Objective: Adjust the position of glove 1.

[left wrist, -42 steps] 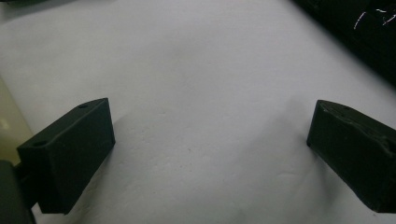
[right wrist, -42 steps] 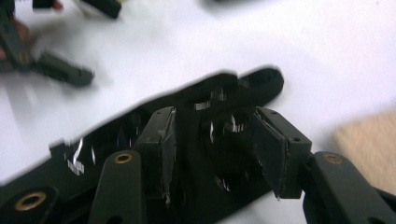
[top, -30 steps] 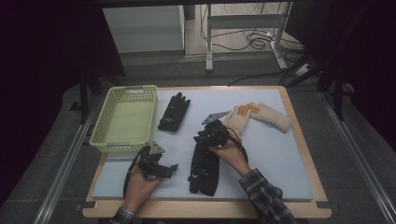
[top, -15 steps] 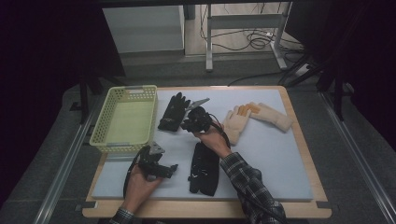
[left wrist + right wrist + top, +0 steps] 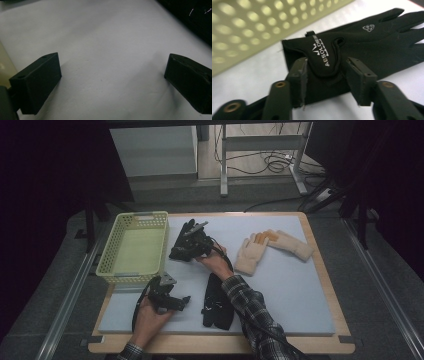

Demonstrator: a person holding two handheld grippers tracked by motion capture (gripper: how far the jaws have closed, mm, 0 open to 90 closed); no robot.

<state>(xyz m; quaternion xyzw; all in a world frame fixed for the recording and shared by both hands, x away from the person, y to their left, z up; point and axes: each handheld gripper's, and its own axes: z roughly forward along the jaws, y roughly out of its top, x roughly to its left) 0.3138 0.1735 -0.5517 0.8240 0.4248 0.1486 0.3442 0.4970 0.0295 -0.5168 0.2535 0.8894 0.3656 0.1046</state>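
A black glove [image 5: 181, 246] lies flat beside the basket, its white-lettered wrist strap [image 5: 324, 53] facing my right gripper [image 5: 190, 242]. That gripper's jaws have just been opening; they stand either side of the strap [image 5: 325, 75], and the cuff lies between them without being pinched. A second black glove [image 5: 216, 301] lies near the front of the mat, under the right forearm. My left gripper [image 5: 181, 301] rests low over the mat at the front left. Its jaws are wide apart [image 5: 112, 75] with only bare mat between them.
A pale yellow perforated basket [image 5: 137, 215] stands at the left of the mat, close to the far black glove [image 5: 249, 25]. Two beige gloves [image 5: 250, 254] [image 5: 292, 243] lie at the right rear. The grey mat [image 5: 300, 295] sits on a wooden table.
My right gripper has travelled from the middle of the mat leftward to the black glove beside the basket, and its jaws are wider now. The left hand has stayed where it was.
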